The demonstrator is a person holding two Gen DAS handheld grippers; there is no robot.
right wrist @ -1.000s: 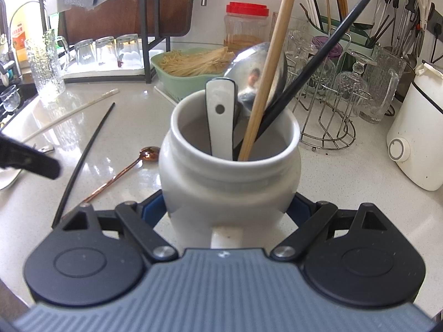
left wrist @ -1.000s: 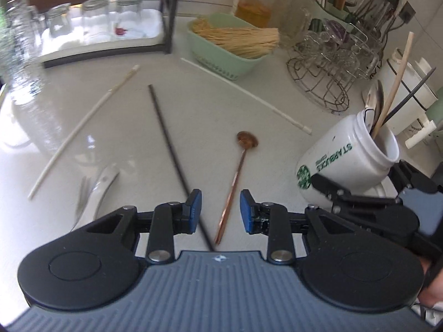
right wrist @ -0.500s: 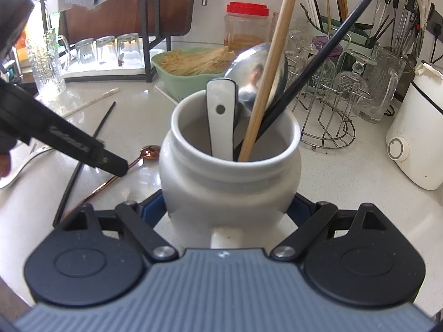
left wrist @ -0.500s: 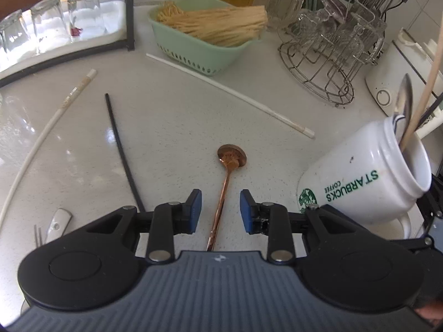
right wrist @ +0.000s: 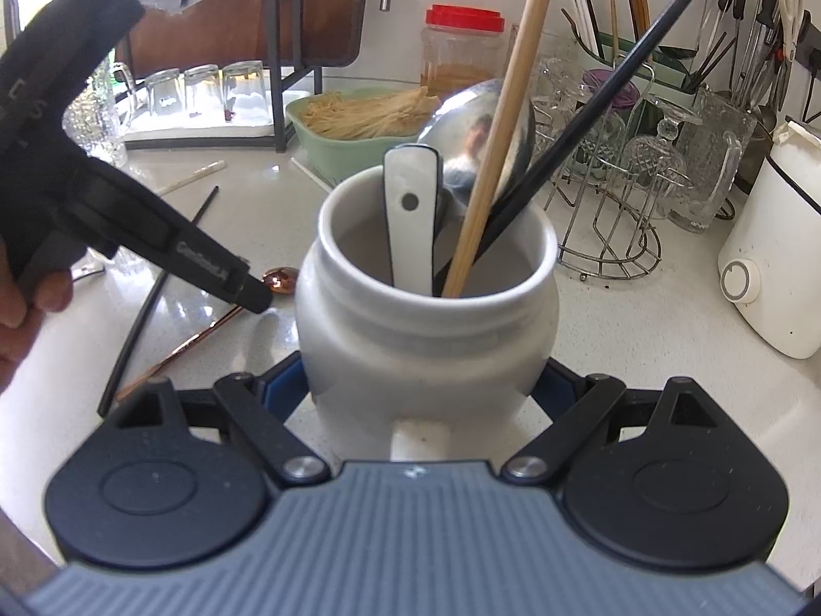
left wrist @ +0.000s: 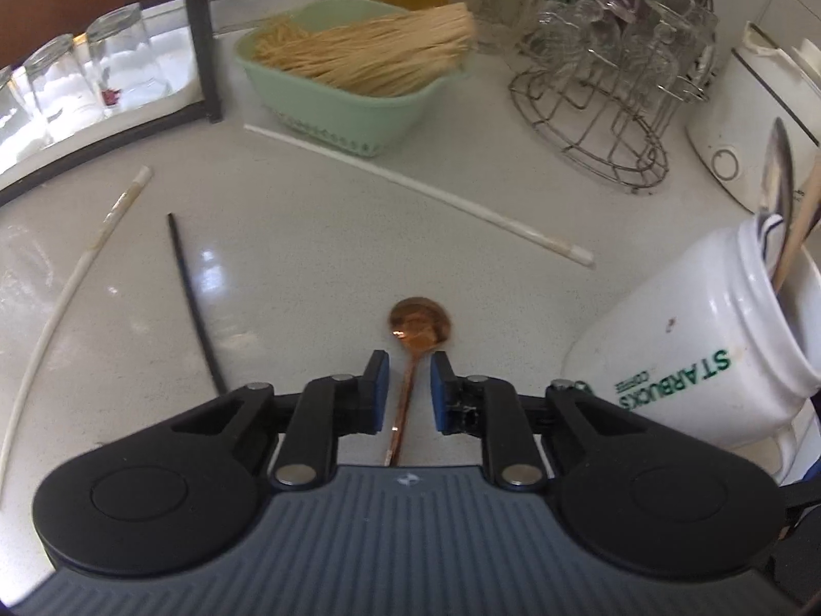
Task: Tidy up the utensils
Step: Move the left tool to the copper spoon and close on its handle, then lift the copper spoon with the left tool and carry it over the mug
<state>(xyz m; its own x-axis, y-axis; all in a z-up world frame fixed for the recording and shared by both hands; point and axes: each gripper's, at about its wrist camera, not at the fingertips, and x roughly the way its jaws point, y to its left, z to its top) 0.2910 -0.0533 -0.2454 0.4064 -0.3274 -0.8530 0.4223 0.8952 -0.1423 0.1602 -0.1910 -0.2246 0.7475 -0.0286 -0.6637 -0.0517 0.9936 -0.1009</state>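
Left gripper straddles the copper spoon on the desk, fingers closing, untouching. Right gripper grips the mug.

Pale speckled counter, glossy w/ glare spots. Lying flat on it: copper spoon, bowl end toward back; black chopstick to its left, well apart; cream chopstick further left, curved by the lens; long white chopstick running diagonally, its far end just beside the green basket of dry noodles. Also standing on counter: wire glass rack at back right, white appliance at far right, tray of upturned glasses back left. Red-lid jar behind basket.
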